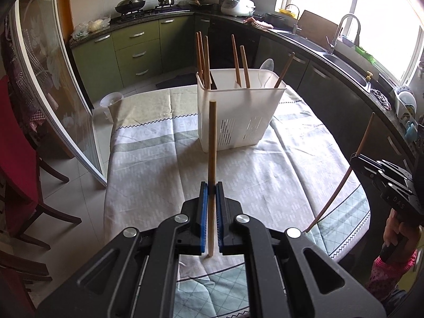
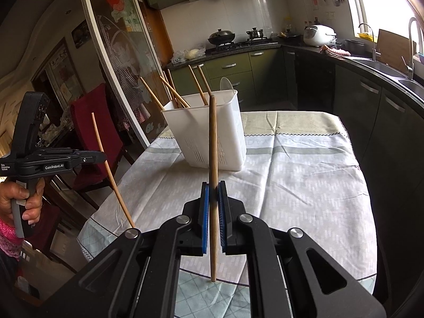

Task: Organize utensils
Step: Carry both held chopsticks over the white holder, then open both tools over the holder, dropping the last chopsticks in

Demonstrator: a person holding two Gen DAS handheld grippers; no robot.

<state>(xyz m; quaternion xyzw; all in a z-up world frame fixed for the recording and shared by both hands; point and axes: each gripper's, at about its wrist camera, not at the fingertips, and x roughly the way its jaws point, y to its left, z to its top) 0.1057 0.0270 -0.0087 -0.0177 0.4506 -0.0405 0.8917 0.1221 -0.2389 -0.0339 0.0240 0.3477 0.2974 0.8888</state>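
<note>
While each thin wooden chopstick point(image 1: 212, 164) point(image 2: 213, 185) stands pinched, left gripper point(image 1: 211, 186) and right gripper point(image 2: 213, 185) hide its middle (white slotted plastic holder point(image 1: 239, 114) beyond).

The right tool point(image 2: 213, 188) clamped an upright chopstick point(image 2: 212, 143) above the tabletop point(image 2: 291, 172), before a white holder point(image 2: 225, 132) of chopsticks.

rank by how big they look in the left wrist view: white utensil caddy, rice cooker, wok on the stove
1. white utensil caddy, clearly largest, but nearest the camera
2. wok and rice cooker: look about alike, both far back on the counter, so unranked
</note>
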